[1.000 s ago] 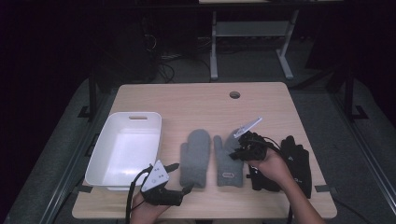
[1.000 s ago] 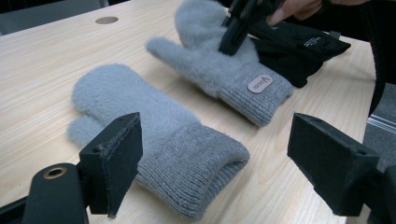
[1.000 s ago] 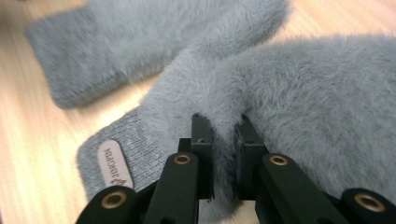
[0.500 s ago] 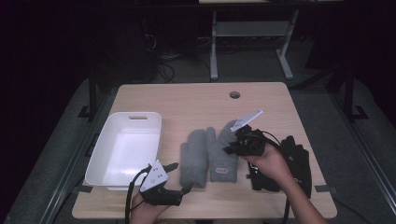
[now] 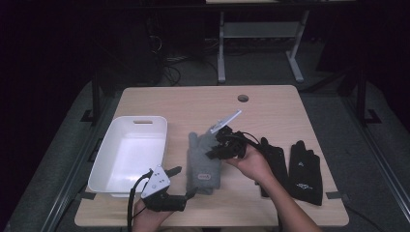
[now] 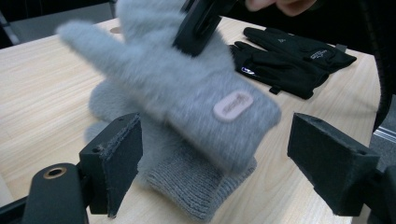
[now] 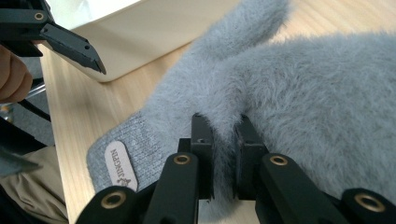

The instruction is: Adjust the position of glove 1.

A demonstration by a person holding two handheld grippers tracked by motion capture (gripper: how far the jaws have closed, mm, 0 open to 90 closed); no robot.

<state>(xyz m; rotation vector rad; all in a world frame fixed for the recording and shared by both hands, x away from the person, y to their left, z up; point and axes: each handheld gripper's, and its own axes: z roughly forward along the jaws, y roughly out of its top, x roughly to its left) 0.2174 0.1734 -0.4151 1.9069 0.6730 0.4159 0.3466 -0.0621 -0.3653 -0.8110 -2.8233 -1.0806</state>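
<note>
Carrying grey mitten [image 5: 205, 157] leftward since before, right hand-held gripper [image 5: 223, 146] clamped, lifted

black claws [image 7: 223, 140], brass screws, grey plate, cable

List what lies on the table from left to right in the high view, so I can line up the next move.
White bin → grey gloves → two black gloves: one, then another.

We seem to be in a lab or test room, though the dark surroundings hide much: a pale wooden tabletop [image 5: 193, 104] with a cable hole [image 5: 243, 98], grey carpet [image 5: 338, 101], tangled cables [image 5: 174, 72], and a metal-legged bench [image 5: 256, 38] behind.
</note>
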